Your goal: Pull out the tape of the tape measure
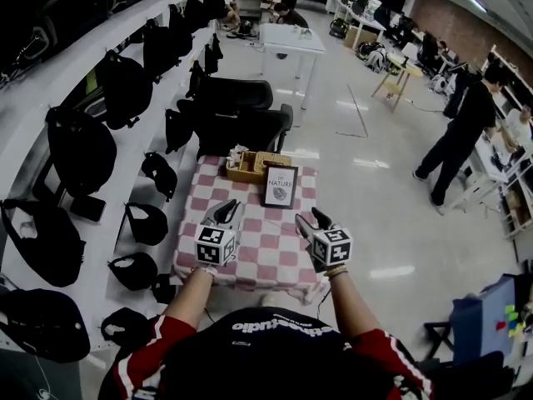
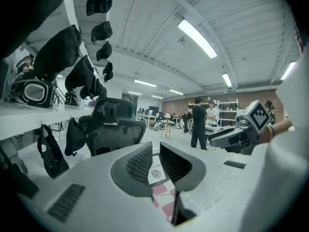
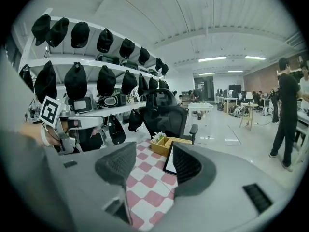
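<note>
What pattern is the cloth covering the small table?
The fabric tablecloth is checked in pink and white squares, clearest in the right gripper view.

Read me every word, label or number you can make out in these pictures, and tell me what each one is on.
"NATURE": on the framed sign standing on the checked table; the small line above that word is too small to read.
White print on the person's dark shirt: upside down and blurred, not readable.
Nothing else legible shows in any view.
</note>
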### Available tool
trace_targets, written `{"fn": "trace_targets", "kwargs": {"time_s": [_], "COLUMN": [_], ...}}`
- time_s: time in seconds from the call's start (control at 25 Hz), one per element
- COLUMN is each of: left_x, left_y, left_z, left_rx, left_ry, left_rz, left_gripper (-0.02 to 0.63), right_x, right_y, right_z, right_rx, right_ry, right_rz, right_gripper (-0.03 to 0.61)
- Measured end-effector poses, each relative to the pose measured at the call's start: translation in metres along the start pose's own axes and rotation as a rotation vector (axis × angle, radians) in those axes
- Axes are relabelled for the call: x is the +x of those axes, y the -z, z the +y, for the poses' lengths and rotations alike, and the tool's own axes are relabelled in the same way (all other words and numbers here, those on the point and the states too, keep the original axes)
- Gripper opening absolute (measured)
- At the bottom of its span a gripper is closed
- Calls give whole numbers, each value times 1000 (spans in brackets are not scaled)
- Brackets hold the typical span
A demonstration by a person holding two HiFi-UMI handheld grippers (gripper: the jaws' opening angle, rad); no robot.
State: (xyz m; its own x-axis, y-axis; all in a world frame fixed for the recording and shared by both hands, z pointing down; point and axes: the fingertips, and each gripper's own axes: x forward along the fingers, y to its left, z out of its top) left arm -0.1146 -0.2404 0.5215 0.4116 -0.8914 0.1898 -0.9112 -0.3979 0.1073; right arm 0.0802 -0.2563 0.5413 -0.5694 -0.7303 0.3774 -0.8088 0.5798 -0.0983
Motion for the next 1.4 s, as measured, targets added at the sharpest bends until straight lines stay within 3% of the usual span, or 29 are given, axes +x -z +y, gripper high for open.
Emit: {"fn": "trace_targets", "kwargs": {"time_s": [0.68,1.0,1.4], "left_x": [-89,-119,-137], "left_y": [-80,-114,-125], "left_z": [-37,-41,-40], "left_rx": [73,94,89], "left_ry": [74,74,55], "left_rz": [-140,-194,-234], "left_gripper": [40,40,38], "right_x": [-75,-111,-142], "right_y": [-73,-98,-110], "right_z": [74,81,79], "right_rx": [-12,-20,-19], "right_ry": [-1,56,119], "right_rz": [-208,-278,-334], "right_gripper": [223,209,188]}}
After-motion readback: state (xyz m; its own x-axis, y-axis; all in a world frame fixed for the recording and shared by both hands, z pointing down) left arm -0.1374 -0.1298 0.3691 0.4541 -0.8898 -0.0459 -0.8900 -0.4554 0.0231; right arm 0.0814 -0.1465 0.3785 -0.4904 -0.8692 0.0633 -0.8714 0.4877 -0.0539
